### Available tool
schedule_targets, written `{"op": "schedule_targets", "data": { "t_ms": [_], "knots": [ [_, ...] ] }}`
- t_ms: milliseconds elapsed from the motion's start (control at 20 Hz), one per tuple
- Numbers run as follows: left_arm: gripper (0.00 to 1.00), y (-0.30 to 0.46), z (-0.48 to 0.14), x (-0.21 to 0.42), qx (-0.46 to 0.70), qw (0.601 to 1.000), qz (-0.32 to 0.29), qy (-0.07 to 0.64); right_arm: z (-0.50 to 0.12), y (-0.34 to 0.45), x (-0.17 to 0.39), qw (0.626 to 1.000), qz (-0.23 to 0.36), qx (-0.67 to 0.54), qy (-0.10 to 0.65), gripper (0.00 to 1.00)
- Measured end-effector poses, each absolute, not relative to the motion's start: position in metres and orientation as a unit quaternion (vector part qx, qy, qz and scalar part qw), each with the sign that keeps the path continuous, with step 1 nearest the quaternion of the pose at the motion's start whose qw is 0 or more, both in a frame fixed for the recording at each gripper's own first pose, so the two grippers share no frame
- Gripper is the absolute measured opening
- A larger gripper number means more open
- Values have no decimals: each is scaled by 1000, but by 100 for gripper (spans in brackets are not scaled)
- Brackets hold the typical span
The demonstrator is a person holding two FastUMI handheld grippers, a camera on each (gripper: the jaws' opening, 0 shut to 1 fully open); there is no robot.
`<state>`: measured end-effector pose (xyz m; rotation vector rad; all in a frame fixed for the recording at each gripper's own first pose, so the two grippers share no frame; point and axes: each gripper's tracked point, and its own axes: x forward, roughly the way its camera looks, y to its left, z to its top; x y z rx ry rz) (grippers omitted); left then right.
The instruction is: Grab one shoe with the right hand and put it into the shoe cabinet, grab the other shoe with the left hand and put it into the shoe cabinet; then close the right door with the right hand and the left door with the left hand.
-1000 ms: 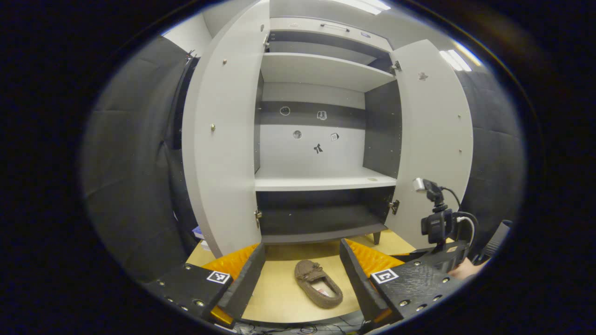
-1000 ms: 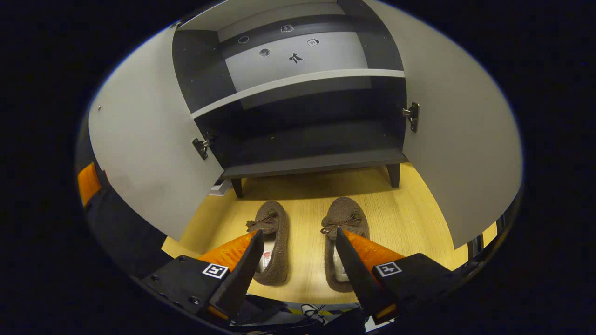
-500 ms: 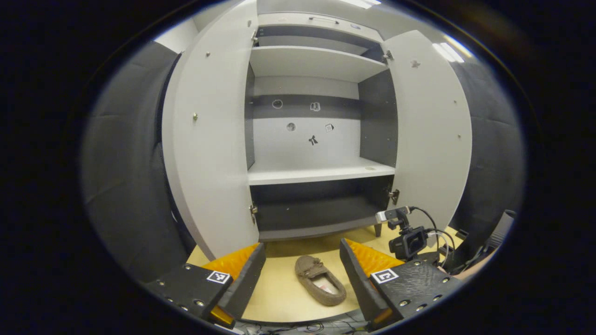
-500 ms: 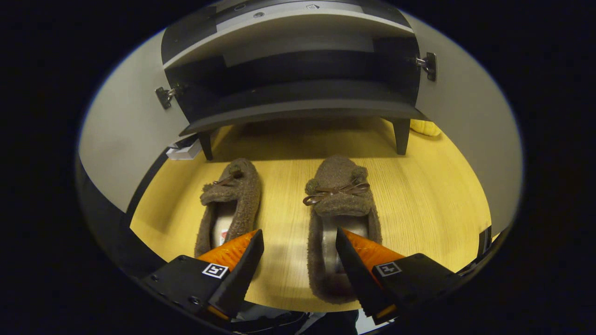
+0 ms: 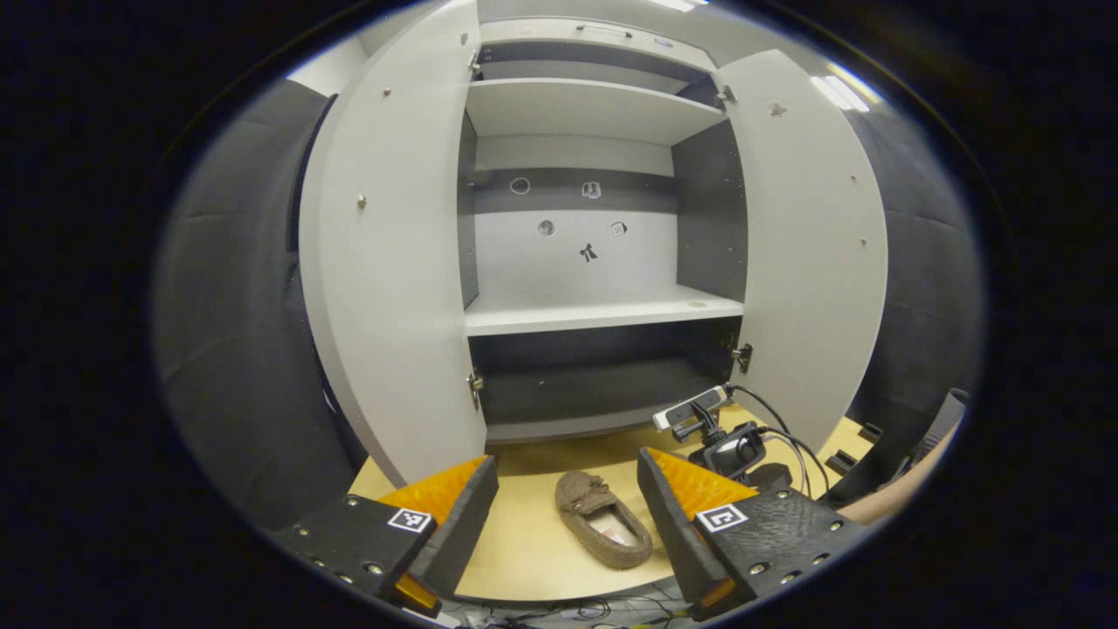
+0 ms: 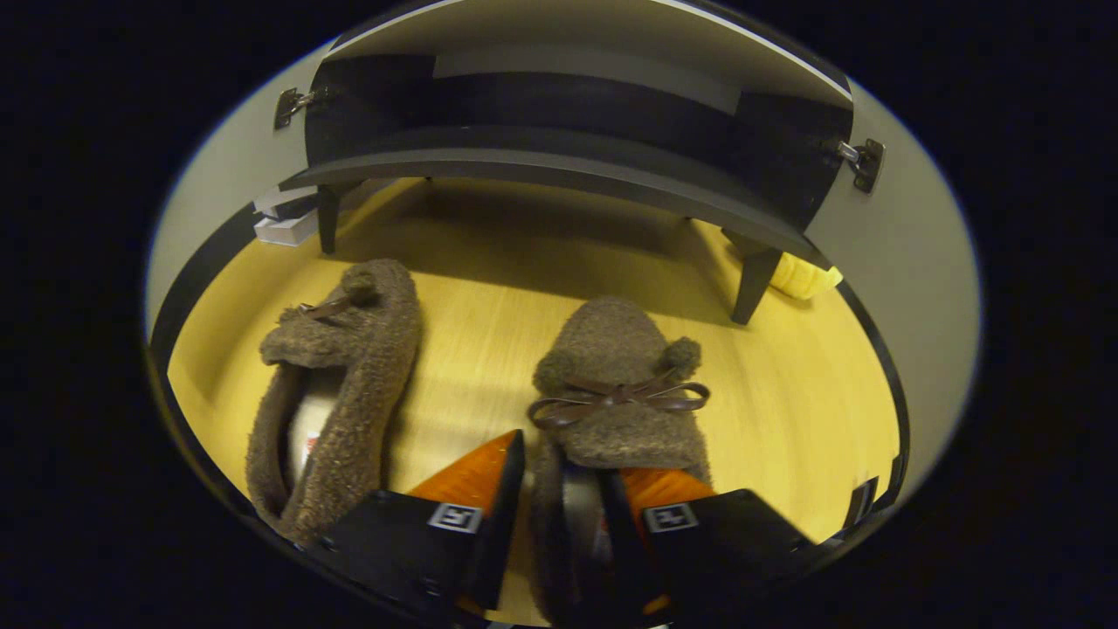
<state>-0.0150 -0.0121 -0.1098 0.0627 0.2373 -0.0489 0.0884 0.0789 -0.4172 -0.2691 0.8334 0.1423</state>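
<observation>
Two brown fuzzy shoes lie side by side on the yellow wood floor in front of the open shoe cabinet [image 6: 541, 166]. My right gripper [image 6: 563, 467] is down on the right shoe [image 6: 620, 384]. One finger is outside the shoe's left wall and the other is inside the opening, with the jaws narrowed around that wall. The left shoe [image 6: 345, 367] lies free beside it. My left gripper [image 5: 568, 485] hangs open farther back, above the floor, with a shoe [image 5: 603, 520] showing between its fingers. Both cabinet doors, left [image 5: 393, 262] and right [image 5: 812, 245], stand wide open.
The dark bottom compartment [image 5: 594, 384] is bare, under white shelves [image 5: 603, 314]. The cabinet stands on short legs [image 6: 751, 279]. A yellow object [image 6: 803, 275] lies behind the right leg and a white box [image 6: 284, 227] by the left one. A person's arm [image 5: 900, 502] holds the right gripper's camera mount [image 5: 725, 441].
My right gripper has dropped onto the right shoe, and its jaws have narrowed around the shoe's left wall. The left gripper has barely moved and stays open.
</observation>
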Motion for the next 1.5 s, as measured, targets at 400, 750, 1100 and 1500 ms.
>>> {"op": "schedule_targets", "data": {
  "t_ms": [400,750,1100,1500],
  "knots": [
    [98,-12,-111,-19,30,992,-21,118,-416,79,79,881,107,-136,441,10],
    [98,-13,-110,-21,38,993,-17,109,-363,74,54,884,136,-55,444,2],
    [93,-15,-107,-22,38,994,-31,101,-319,55,11,889,139,-18,436,2],
    [98,-14,-104,-19,34,994,-35,98,-258,66,-26,903,151,27,402,2]
  ]
}}
